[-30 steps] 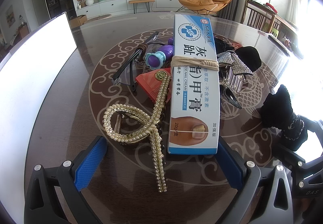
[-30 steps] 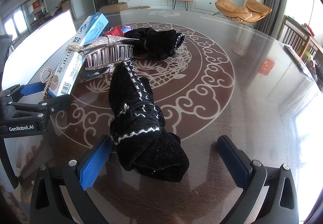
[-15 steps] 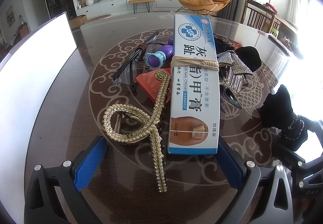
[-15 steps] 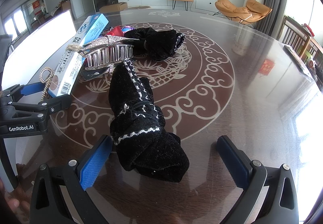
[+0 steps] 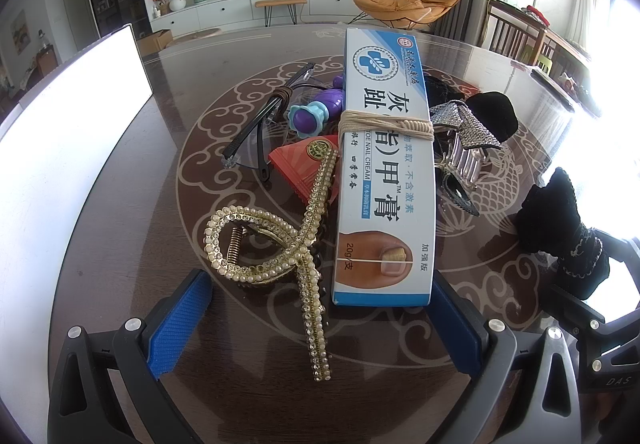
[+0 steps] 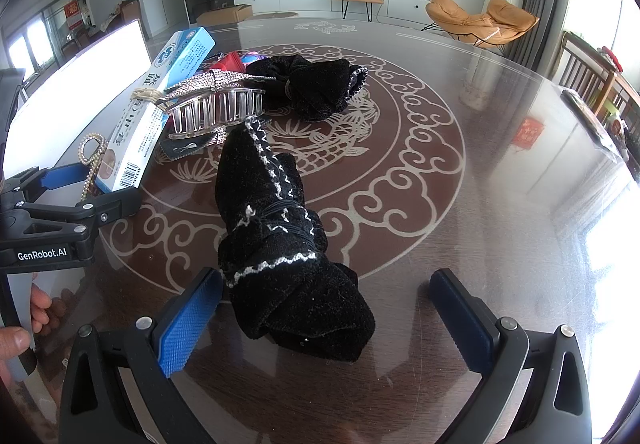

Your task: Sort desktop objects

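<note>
Beaded gold hair clip (image 5: 276, 244), glossy rectangular box (image 5: 386, 172)

The toe nail cream box (image 5: 386, 172) covered part of the red packet (image 5: 304, 168), the purple toy (image 5: 316, 114) and the rhinestone hair claw (image 5: 466, 140). The white board (image 5: 68, 132) ran off the left edge. In the right wrist view, only some fingers of a hand (image 6: 24, 324) showed at the left edge. The box's small print was too fine to read.
</note>
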A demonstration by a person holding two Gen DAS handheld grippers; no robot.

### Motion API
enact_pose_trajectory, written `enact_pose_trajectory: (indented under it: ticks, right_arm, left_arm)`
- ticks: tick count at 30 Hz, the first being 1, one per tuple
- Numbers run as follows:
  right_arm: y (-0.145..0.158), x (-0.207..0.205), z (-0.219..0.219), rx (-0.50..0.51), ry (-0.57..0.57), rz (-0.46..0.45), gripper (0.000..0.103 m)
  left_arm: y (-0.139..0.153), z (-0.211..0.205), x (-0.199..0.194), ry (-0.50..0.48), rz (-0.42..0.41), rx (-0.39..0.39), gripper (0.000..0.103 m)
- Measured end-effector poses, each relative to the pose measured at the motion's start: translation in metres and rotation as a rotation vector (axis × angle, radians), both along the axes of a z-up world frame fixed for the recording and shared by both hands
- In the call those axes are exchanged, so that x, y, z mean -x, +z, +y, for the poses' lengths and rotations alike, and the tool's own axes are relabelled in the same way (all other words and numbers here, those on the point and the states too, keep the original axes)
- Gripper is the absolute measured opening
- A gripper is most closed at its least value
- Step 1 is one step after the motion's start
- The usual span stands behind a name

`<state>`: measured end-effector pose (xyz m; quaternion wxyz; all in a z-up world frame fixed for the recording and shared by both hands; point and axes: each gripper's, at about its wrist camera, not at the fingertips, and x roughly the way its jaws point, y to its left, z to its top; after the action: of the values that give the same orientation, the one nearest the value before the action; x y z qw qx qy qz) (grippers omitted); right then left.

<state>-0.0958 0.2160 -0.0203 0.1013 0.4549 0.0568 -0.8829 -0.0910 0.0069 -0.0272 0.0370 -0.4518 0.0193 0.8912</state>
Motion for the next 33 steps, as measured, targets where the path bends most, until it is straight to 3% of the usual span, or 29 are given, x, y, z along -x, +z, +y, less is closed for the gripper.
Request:
enact_pose_trajectory:
  ticks: [33]
  right_arm:
    - [-0.0003,-0.0002,-0.0007,-0.001,0.0,0.0,0.103]
  left_arm:
    - [-0.0005,0.0008,-0.0018,0.013,-0.002,0.004,0.103]
